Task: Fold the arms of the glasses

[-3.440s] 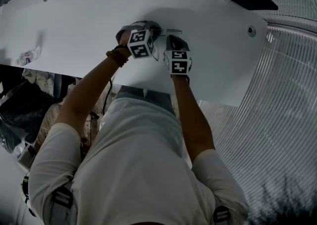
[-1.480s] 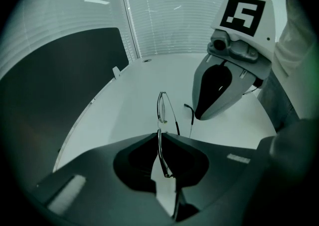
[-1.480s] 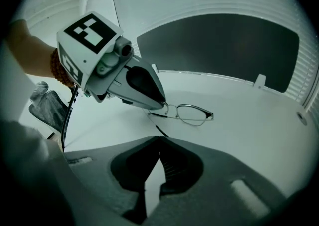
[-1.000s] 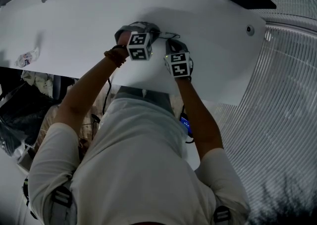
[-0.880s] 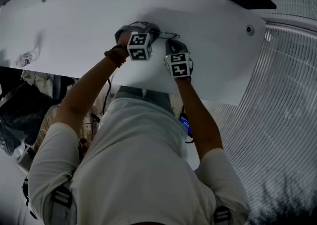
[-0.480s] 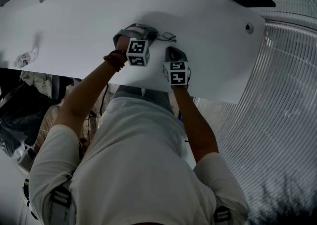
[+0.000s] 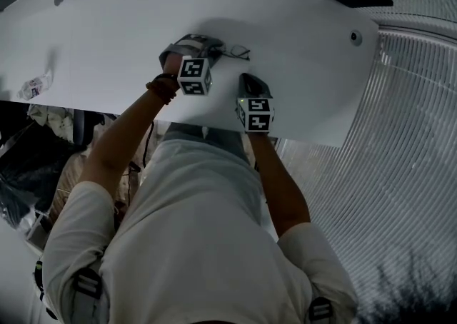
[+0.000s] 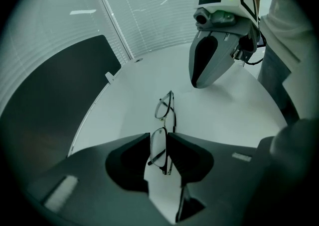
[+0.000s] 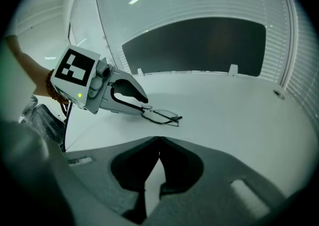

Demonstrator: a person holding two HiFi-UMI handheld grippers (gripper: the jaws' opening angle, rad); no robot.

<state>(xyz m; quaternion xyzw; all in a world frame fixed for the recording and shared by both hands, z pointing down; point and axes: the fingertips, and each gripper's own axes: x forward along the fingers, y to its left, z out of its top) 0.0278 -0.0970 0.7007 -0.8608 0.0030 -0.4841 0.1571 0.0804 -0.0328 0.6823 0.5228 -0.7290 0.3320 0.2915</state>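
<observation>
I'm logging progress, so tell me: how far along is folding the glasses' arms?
Done, it seems: the glasses lie flat on the white table with both arms apparently folded in. In hand: the left gripper has just been opening its jaws, one lens between them, unpressed. The right gripper is shut, empty. Left: probably only pulling the left gripper clear.

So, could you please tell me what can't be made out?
Head view: glasses too small to tell whether arms are folded; item at table's left edge too blurred to name.
Right gripper view: glasses' end hidden by left claw, whose jaws have just been opening around them.
</observation>
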